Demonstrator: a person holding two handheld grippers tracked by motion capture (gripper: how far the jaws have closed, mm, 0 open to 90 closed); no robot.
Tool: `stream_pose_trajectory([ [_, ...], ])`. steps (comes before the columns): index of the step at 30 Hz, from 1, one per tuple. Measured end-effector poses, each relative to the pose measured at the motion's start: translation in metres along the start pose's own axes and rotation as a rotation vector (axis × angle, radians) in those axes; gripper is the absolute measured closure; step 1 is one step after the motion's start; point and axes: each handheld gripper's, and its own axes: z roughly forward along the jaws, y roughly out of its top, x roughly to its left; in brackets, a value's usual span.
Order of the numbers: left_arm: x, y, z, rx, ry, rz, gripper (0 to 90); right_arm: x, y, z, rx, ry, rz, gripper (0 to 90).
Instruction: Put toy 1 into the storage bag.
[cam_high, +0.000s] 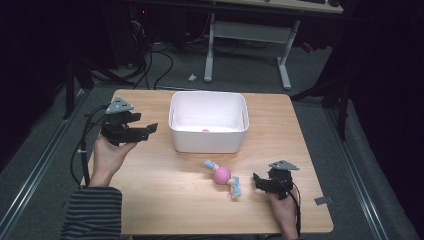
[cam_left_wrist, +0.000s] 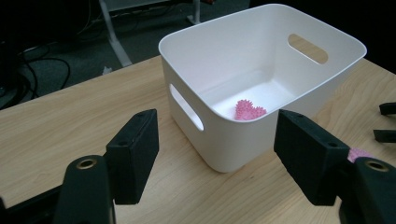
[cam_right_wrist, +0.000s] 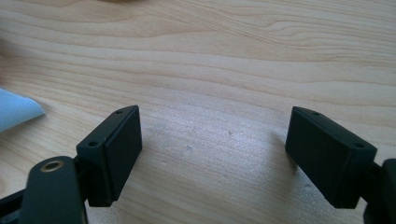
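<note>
A white plastic bin (cam_high: 207, 122) with handle cut-outs stands at the middle back of the wooden table (cam_high: 150, 200). A small pink spiky toy (cam_left_wrist: 249, 111) lies on its floor. In front of the bin lies a toy with a pink ball body and light blue ends (cam_high: 223, 177). My left gripper (cam_high: 149, 131) is held left of the bin and points at it, open with nothing between its jaws (cam_left_wrist: 217, 135). My right gripper (cam_high: 256, 183) rests low just right of the ball toy, open over bare wood (cam_right_wrist: 215, 135). A blue end of the toy (cam_right_wrist: 16, 112) shows beside it.
A grey three-cornered plate (cam_high: 323, 200) lies near the table's front right corner. Beyond the table's far edge are a desk frame (cam_high: 247, 45) and cables (cam_high: 150, 65) on the dark floor. A striped sleeve (cam_high: 92, 212) comes in at the bottom left.
</note>
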Motion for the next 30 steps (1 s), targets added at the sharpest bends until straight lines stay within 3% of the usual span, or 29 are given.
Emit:
stream_pose_trajectory([
  [14,0.001,-0.03,0.0,-0.003,-0.003,-0.047,31.1,0.0,0.0,0.0,0.0,0.0,0.002,18.6],
  [30,-0.004,-0.062,0.011,-0.008,-0.033,-0.092,30.7,0.0,0.0,0.0,0.001,-0.001,0.002,18.6],
])
